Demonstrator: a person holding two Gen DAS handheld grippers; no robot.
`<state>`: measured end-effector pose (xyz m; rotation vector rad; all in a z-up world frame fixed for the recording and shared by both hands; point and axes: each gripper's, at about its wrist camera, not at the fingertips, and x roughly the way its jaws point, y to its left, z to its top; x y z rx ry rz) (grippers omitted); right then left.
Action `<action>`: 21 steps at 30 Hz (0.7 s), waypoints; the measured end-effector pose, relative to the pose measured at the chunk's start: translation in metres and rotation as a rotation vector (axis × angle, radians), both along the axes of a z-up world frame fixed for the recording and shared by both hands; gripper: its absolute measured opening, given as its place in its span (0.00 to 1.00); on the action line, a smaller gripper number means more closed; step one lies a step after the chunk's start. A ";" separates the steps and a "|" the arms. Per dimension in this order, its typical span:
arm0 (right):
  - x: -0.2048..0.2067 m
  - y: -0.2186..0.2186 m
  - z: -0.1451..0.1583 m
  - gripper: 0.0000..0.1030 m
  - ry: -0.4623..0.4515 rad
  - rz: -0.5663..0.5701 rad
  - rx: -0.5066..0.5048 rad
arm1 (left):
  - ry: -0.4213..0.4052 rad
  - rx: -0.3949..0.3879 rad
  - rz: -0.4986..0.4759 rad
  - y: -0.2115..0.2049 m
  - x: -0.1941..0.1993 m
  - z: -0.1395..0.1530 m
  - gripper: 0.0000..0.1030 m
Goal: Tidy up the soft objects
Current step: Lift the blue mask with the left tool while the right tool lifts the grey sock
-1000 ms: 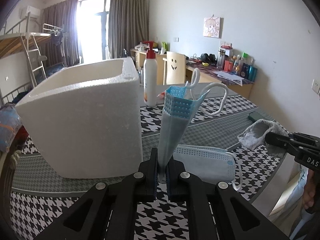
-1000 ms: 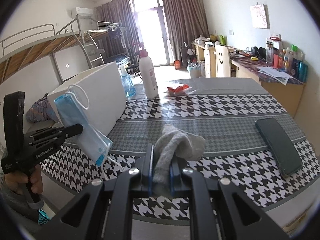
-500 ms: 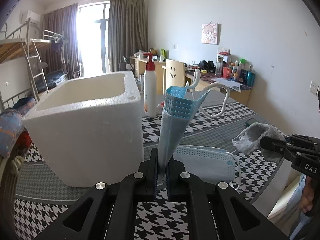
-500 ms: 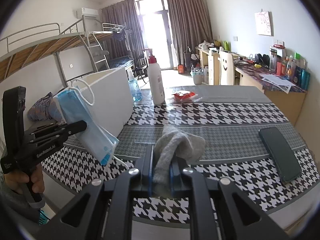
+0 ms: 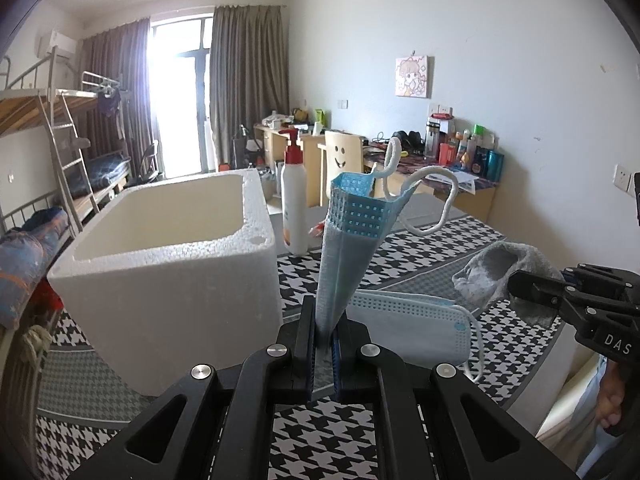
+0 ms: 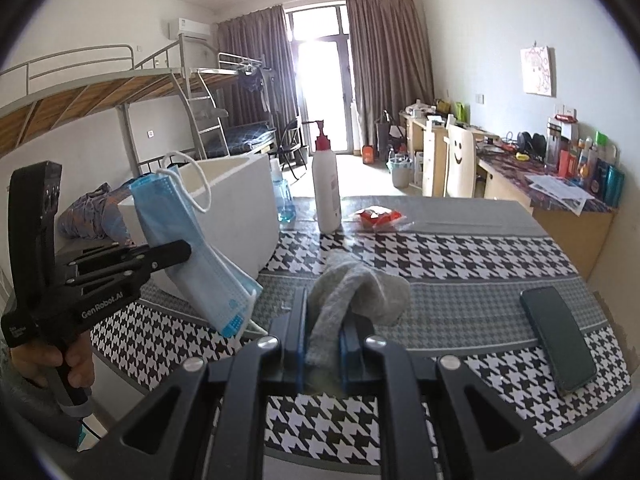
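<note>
Soft items both in hand: pale blue pleated face mask (image 5: 344,248) pinched flat in the left gripper (image 5: 323,344), jaws fully closed on its lower edge, long axis standing up, ear loops on top. Grey knit sock (image 6: 352,296) clamped in the right gripper (image 6: 323,344), jaws narrow, toe flopped forward. White open-topped foam box (image 5: 168,276) sits on the houndstooth-pattern table (image 6: 460,248), just left of the mask, so left hand is nearer; the sock has further to cross, I'd judge. Left view shows the box interior empty where visible, plus a second blue mask (image 5: 408,320) lying on the table. Right view shows a dark phone (image 6: 558,344) at right instead.
</note>
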<state>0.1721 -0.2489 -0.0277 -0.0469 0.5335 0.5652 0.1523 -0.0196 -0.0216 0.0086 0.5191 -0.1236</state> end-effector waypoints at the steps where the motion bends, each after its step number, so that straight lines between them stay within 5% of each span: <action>1: 0.000 0.000 0.001 0.15 -0.001 -0.001 0.001 | -0.003 0.000 -0.003 0.000 0.000 0.002 0.07; 21: 0.002 0.006 0.029 0.15 -0.094 0.001 0.010 | -0.100 0.008 -0.029 0.000 0.003 0.037 0.07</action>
